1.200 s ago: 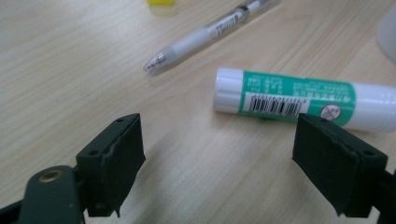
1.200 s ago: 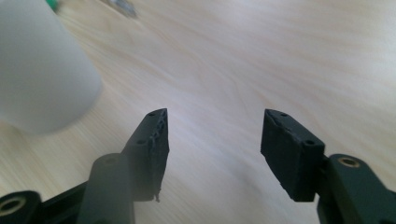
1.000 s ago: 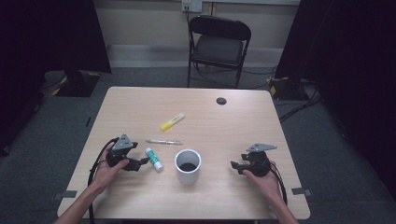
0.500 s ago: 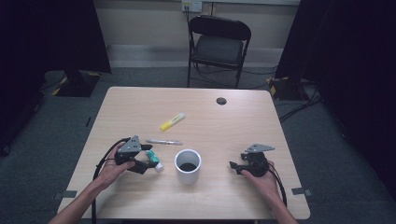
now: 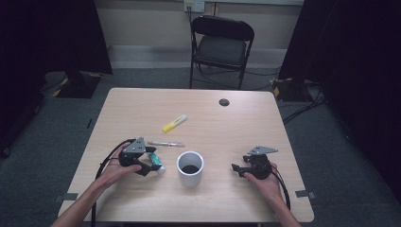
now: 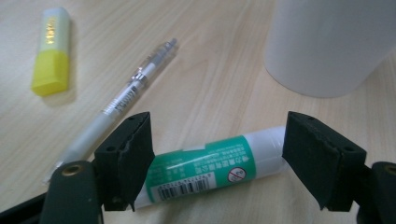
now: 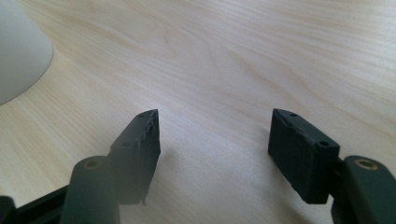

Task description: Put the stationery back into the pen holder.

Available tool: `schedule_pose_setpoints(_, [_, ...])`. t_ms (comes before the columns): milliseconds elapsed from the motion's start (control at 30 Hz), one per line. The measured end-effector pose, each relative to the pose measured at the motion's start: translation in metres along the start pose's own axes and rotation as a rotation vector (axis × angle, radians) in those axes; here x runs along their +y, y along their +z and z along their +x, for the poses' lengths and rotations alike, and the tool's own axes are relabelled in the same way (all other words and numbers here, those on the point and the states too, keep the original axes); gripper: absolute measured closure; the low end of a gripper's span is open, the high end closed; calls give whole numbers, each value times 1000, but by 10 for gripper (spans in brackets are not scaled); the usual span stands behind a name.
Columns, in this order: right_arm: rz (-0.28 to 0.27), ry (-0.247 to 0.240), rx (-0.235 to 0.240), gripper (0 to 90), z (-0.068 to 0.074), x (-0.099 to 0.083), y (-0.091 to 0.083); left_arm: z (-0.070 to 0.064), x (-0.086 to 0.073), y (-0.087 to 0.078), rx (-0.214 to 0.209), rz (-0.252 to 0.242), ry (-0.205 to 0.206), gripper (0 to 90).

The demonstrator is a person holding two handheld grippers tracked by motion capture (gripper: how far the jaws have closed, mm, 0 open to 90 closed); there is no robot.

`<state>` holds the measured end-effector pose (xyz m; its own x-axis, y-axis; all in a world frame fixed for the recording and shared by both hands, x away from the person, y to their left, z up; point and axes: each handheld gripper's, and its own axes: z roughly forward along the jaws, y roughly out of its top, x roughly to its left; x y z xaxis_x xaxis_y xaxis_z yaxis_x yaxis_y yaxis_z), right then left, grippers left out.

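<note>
Left claw (image 6: pixel 215 161): you are holding it wide open and low over the tabletop (image 5: pixel 246 123), one jaw standing off each end of the glue stick (image 6: pixel 212 170), neither clearly pressing on it yet; nothing is gripped.
Glue stick: it is lying flat on its side just left of the white cup (image 5: pixel 190 168), between your open jaws, its green label facing up; in the high view (image 5: pixel 156 162) it is poking out beyond the left claw (image 5: pixel 142 163).
Why the claw is sitting this way: you are spanning the stick end to end rather than across its round body, probably because it is lying crosswise to your approach; a lengthwise grip is likely to need careful, even closing, or the stick may pivot.
Pen (image 6: pixel 123 100): it is lying close behind the stick, apart from it, so you are keeping the far jaw short of it.
Highlighter (image 5: pixel 174 123): it is lying farther up, well clear.
Right claw (image 7: pixel 212 149): you are resting it open and empty on the bare wood to the right of the cup (image 7: pixel 18 51), apparently waiting out of the way; in the high view (image 5: pixel 239 169) your hand is cupping it.
</note>
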<state>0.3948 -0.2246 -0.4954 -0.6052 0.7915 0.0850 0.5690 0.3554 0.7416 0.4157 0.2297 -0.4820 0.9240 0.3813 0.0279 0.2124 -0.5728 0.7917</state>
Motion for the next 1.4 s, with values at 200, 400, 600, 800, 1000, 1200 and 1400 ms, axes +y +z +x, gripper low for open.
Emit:
schedule_pose_setpoints(200, [-1, -3, 2, 337, 0, -1, 0, -2, 0, 6, -8, 29, 3, 245])
schedule_pose_setpoints(400, [-4, -7, -3, 337, 2, -2, -1, -3, -1, 8, 1, 45, -19, 402])
schedule_pose_setpoints(600, [-7, -9, -4, 338, 2, -2, -1, -5, -4, 9, -6, 112, -26, 623])
schedule_pose_setpoints(800, [-13, -19, -13, 339, 3, -3, -1, -5, -4, 8, -5, 127, -77, 656])
schedule_pose_setpoints(1000, [-25, -40, -26, 339, 5, -5, 0, -8, 2, 13, 31, 129, -113, 565])
schedule_pose_setpoints(1200, [-22, -56, -33, 338, 5, -5, 0, -12, 14, 19, 58, 139, -116, 547])
schedule_pose_setpoints(1400, [-23, -56, -27, 338, 4, -5, 0, -14, 19, 24, 66, 162, -122, 560])
